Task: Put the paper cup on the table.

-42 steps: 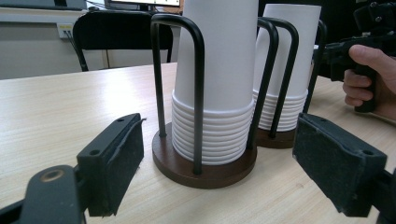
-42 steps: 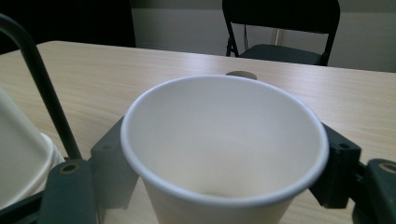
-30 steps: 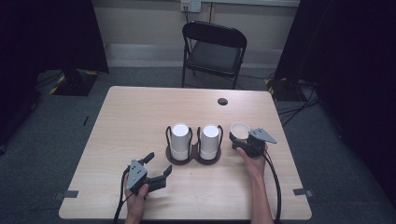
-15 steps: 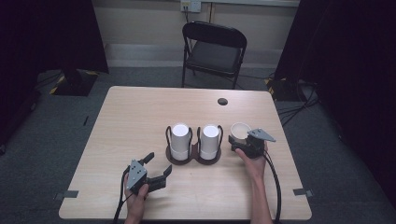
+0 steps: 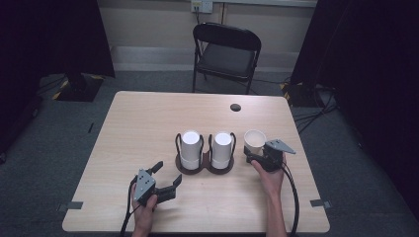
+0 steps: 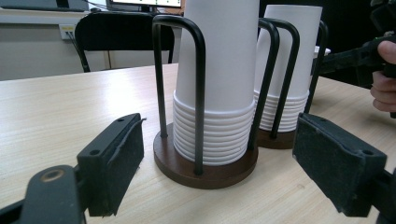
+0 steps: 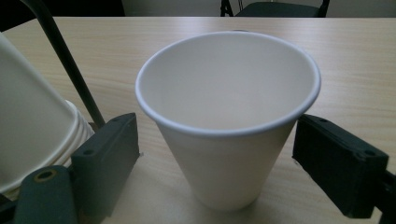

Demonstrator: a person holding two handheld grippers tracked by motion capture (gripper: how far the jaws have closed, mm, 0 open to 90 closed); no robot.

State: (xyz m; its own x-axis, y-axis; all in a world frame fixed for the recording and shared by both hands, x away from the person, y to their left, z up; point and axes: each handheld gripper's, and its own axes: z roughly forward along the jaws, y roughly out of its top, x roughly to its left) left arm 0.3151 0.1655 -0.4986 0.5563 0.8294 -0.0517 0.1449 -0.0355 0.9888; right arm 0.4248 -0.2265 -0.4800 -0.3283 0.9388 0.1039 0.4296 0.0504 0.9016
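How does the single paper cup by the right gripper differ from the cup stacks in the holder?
The single cup stands mouth up, alone on the table; the stacked cups sit upside down, nested. The single cup stands free between the right gripper's open jaws; the stacked cups sit caged by the holder's black wire loops. Both are plain white paper.

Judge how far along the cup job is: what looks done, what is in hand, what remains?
Done: one paper cup stands upright, mouth up, on the table, right of the cup holder. In hand: the right gripper has just been opening; its jaws flank the cup without pressing it. The left gripper waits open before the inverted cup stacks. Left: probably withdrawing the right gripper.
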